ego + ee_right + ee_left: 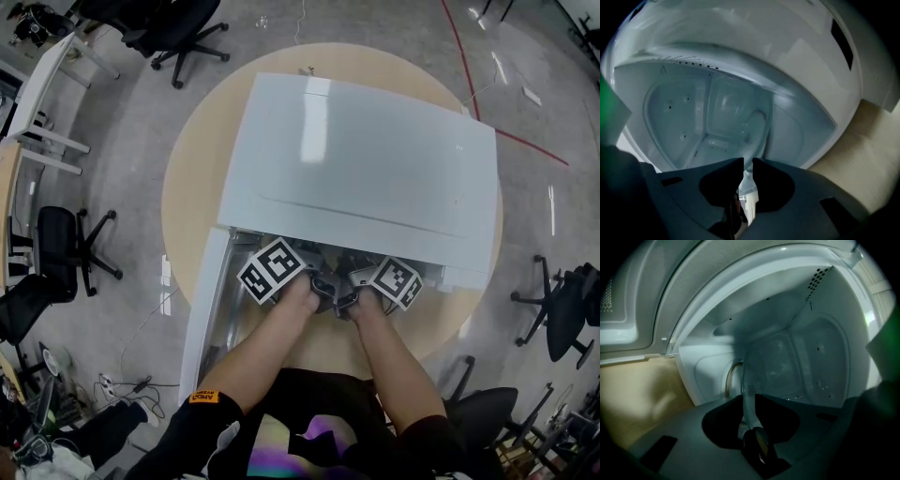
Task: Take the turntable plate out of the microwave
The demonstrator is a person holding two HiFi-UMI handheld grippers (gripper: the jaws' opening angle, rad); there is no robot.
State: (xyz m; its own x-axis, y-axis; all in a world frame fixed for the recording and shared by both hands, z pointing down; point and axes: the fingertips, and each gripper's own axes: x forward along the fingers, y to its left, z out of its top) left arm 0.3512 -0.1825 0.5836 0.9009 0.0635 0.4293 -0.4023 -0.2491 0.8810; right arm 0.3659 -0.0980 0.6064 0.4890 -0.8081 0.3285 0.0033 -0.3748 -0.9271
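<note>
Since both gripper views look straight down the fingers, that's the easy part. The left gripper (748, 398) has its dark fingers (724, 420) clamped on the rim of the glass turntable plate (771, 364), with the glass edge running right through the narrow slot between them. The right gripper (748, 163) has the same kind of hold from the other side, its fingers (771, 185) pinched onto the plate's rim with only a thin strip of glass in the gap. Each camera sees the plate edge-on, and it's inside the microwave (361, 159), in the pale cavity, spanning between the two grippers. Can't tell from these shots whether its underside touches the cavity floor. In the head view the two grippers sit side by side at the mouth of the oven, close to each other. Their marker cubes (274, 270) poke out just under the front edge of the white top, with the left hand (298, 295) and right hand (370, 305) right behind them. The door (208, 309) is swung open on the left. The microwave sits on a round light-wood surface (197, 159). Black office chairs (178, 33) stand around on the grey floor (112, 112), and a red line (461, 56) runs across it at the upper right.
</note>
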